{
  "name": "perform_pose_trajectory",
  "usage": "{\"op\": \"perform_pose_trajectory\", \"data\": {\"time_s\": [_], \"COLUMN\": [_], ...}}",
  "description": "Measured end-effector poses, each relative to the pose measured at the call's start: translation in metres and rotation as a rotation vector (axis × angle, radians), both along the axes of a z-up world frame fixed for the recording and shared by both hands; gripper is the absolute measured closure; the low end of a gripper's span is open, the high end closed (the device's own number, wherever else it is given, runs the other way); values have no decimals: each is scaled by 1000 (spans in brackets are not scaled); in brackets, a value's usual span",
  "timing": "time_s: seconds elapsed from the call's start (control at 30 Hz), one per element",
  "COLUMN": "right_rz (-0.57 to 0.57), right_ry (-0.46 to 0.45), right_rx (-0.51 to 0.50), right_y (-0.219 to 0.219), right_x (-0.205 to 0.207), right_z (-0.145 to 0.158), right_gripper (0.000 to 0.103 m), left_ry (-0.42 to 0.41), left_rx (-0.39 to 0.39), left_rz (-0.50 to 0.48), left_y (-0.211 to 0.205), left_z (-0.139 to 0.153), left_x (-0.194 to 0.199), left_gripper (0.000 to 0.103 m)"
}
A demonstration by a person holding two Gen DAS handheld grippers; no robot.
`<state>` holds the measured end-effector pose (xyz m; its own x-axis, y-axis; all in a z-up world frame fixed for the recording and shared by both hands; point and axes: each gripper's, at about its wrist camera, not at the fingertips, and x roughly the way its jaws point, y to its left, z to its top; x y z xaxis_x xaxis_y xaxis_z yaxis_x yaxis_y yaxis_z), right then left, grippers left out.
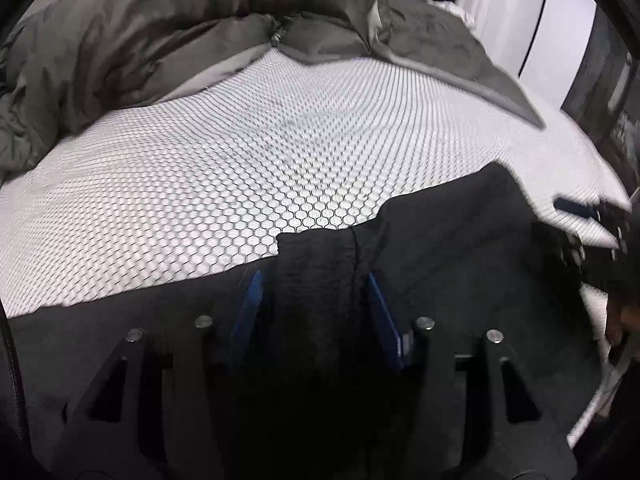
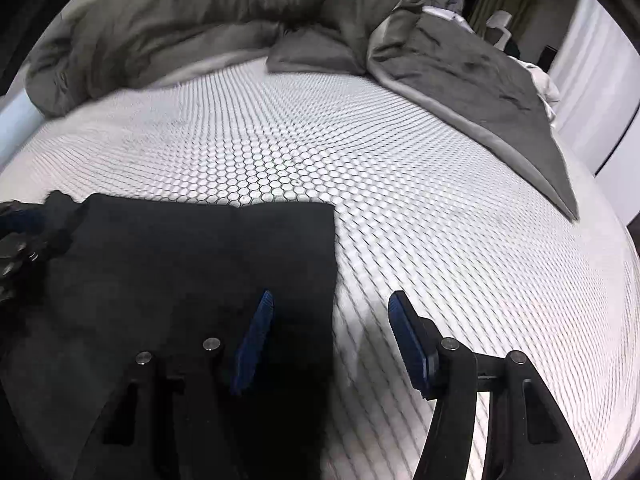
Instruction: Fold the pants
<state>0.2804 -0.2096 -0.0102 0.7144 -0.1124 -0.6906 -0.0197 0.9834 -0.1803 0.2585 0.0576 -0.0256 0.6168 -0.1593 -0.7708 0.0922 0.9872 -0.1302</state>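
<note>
White mattress (image 2: 320,152) with a black hexagon-mesh cover fills both views. It is bare across the middle.

Crumpled olive-grey duvet (image 2: 168,24) is bunched along the far edge. A grey blanket (image 2: 480,92) with a paler border drapes down the far right side, its corner pointing toward the near right.

Black fabric pants (image 2: 180,280) lie on the near side of the mattress, at the edge closest to both cameras. Right wrist view: the cloth shows as a flat dark slab with a straight far edge running left-right and a straight right edge running near-far, meeting at a square corner. The near part passes under the gripper and out of frame, so I can't tell the long axis or which end is the waist. Left wrist view: the far edge is uneven and stepped, and a seam or fold line (image 1: 356,256) runs near-far between the fingers.

Left gripper (image 1: 316,304): blue pads sit half apart on either side of a raised ridge of the pants. Cloth is between the jaws, but I can't tell whether the pads press on it.

Right gripper (image 2: 330,320): jaws apart, nothing clamped. It straddles the right edge of the pants, with the left pad (image 2: 256,340) over black cloth and the right pad (image 2: 408,340) over bare mattress.

Each gripper shows blurred at the edge of the other's view.
</note>
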Motion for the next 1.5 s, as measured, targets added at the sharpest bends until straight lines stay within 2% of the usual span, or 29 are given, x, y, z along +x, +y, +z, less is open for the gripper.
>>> {"op": "perform_pose_trajectory", "data": {"time_s": [0.1,0.17,0.23,0.3,0.33,0.4,0.47,0.53,0.57,0.6,0.63,0.7,0.73,0.8,0.83,0.87,0.97,1.07,1.13,1.23,1.33,1.5], "right_rz": [73,142,190,234,242,230,172,111,106,106,104,106,110,125,135,140,151,160,161,154,149,146], "right_ry": [-63,-71,-54,-39,-6,-15,-37,-52,-53,-53,-47,-59,-72,-107,-134,-151,-165,-157,-155,-158,-156,-144], "right_rx": [70,123,138,127,50,33,37,20,103,103,147,166,176,206,231,245,266,296,310,320,332,328], "right_y": [5,17,33,42,55,53,36,14,-5,-5,-12,-14,-13,-12,-13,-13,-12,-12,-13,-15,-19,-19], "right_x": [-52,-81,-98,-99,-102,-108,-117,-123,-126,-126,-127,-127,-130,-144,-151,-153,-164,-169,-169,-167,-165,-164], "right_z": [10,6,-7,-18,-34,-37,-35,-36,-40,-40,-41,-38,-33,-24,-19,-16,-10,-10,-8,-8,-8,-10], "right_gripper": [42,42,42,42,42,43,42,41,41,41,41,41,40,31,21,18,16,16,16,16,16,16], "left_ry": [-73,-112,-114,-85,-72,-46,-50,-63,-77,-82,-81,-88,-99,-113,-116,-111,-87,-75,-58,-13,9,9], "left_rx": [9,18,16,30,49,111,63,48,61,76,80,53,25,-44,-83,-112,-244,-290,-358,-475,-548,-527], "left_rz": [15,-26,-102,-196,-232,-237,-223,-215,-197,-170,-144,-92,-52,36,123,189,349,479,569,627,655,617], "left_y": [-1,-12,-28,-47,-53,-54,-39,-29,-25,-23,-20,-6,4,28,45,59,113,159,193,231,252,249], "left_z": [23,30,27,16,11,-6,-13,-13,-12,-13,-14,-11,-8,-4,-3,-2,-4,-8,-15,-30,-39,-40], "left_x": [-25,-46,-65,-81,-88,-97,-110,-124,-133,-139,-142,-152,-161,-179,-187,-190,-204,-216,-220,-216,-210,-232], "left_gripper": [51,49,47,47,47,44,38,38,37,32,31,31,30,19,19,19,19,19,19,19,19,19]}}
